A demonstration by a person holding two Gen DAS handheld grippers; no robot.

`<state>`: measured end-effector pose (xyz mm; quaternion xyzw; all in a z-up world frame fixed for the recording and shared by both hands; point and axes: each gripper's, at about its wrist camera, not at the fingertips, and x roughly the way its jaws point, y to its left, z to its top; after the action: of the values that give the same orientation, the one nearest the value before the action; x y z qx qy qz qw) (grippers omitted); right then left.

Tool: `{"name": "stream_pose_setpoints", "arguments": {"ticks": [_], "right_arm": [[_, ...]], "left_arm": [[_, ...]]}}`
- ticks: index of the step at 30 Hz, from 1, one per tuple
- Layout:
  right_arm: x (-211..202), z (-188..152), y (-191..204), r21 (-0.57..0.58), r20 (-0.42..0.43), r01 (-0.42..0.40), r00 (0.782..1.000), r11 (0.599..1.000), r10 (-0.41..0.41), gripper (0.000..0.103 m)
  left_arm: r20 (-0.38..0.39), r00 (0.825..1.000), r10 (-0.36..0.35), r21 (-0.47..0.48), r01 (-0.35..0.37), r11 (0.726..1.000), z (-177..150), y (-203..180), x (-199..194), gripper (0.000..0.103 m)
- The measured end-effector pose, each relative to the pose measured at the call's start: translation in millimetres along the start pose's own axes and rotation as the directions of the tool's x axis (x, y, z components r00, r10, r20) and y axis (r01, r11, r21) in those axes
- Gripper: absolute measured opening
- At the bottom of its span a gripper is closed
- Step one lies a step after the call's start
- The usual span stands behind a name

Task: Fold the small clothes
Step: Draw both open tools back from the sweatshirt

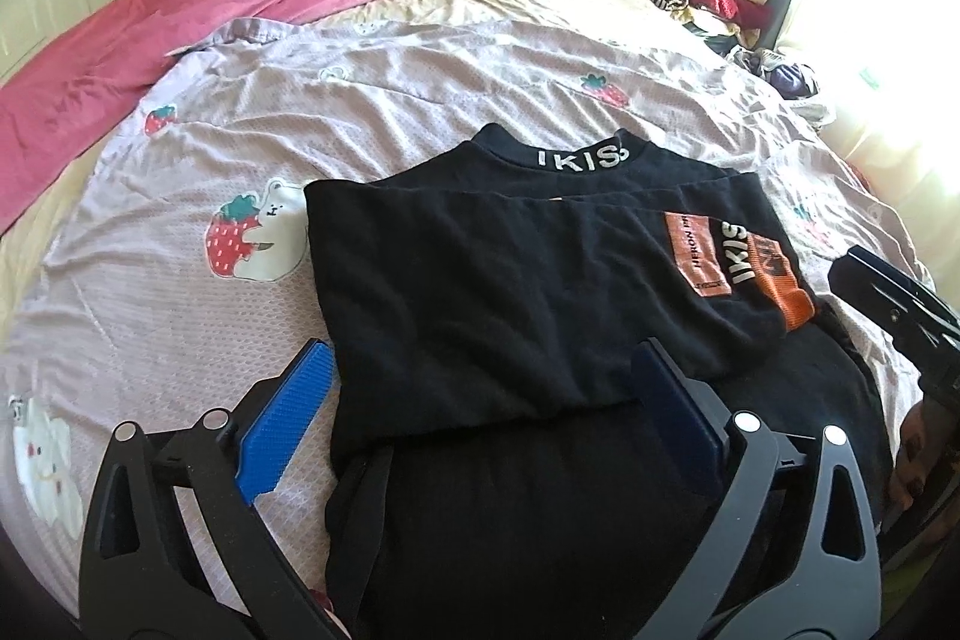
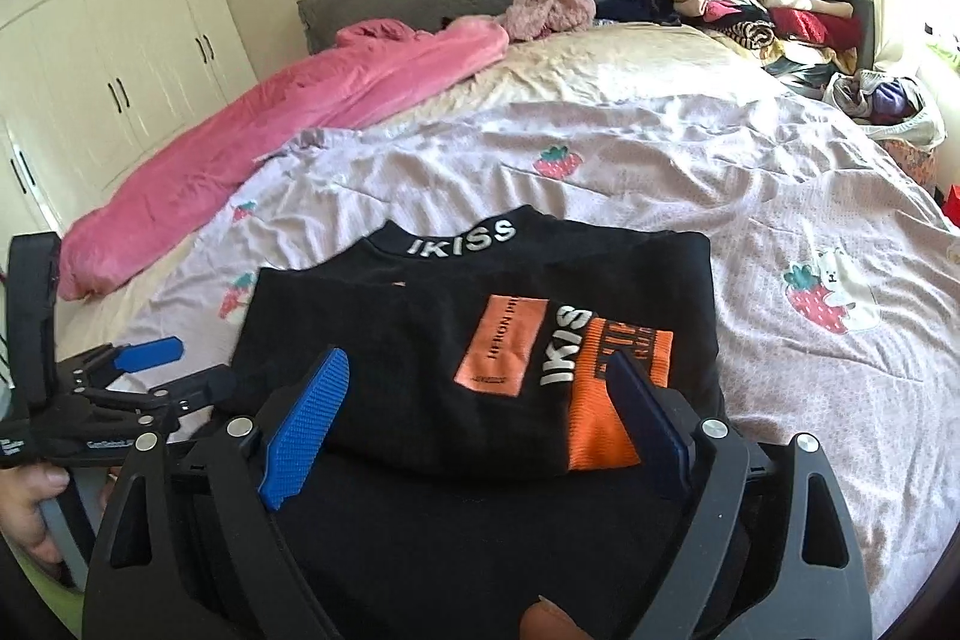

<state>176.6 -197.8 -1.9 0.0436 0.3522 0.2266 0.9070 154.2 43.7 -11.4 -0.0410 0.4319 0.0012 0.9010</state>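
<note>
Both grippers hang spread wide and gripping nothing: the left gripper (image 1: 480, 394) and the right gripper (image 2: 480, 412) hover just above the near fold of the black top (image 1: 480, 268), which lies ahead of them on the strawberry-print sheet (image 1: 420, 82). Risk, as I judge it: a low finger dragging the loose folded-over layer, undoing the crease or skewing the orange patch (image 2: 501, 343) side.
</note>
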Motion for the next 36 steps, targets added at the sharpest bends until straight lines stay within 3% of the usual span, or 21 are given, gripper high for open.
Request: {"name": "stream_pose_setpoints", "arguments": {"ticks": [36], "right_arm": [[-75,-29,35,0.002,0.013,-0.051,0.999,0.999,0.051,0.087]], "left_arm": [[0.055,0.999,0.0,-0.018,0.001,1.0,-31,29,-63,0.093]]}}
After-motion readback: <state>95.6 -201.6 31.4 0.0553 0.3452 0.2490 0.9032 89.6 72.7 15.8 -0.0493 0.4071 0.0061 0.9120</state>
